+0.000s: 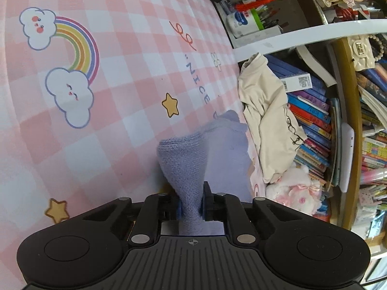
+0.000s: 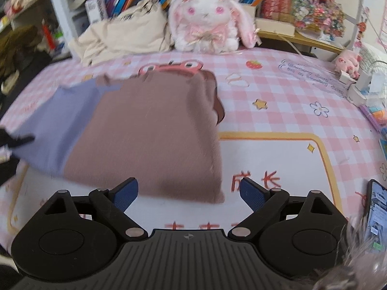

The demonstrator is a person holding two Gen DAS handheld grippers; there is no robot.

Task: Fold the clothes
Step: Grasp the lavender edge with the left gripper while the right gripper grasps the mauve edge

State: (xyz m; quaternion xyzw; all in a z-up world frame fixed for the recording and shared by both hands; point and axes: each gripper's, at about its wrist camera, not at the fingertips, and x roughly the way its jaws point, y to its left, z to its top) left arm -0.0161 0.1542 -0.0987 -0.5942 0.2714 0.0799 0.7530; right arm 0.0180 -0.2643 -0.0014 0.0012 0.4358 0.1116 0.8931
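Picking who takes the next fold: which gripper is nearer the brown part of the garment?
Right. The right gripper hangs open just over the near edge of the brown part. The left gripper is shut on the lavender part, off to the brown's side.

ok so readable stuff: the pink checked mat (image 1: 121, 48) has "NICE" printed in dark blue capitals next to a yellow star, with a red squiggle above it that looks like "99". From the right wrist view the same mat (image 2: 278, 111) has big red Chinese characters, "成长", inside the yellow-framed white panel, plus more red characters right at the gripper body that are cut off. There's a speech-bubble outline with small writing on it, too blurry to read. A white box on the shelf (image 1: 296, 82) shows a QR code and barcode, the book spines aren't legible
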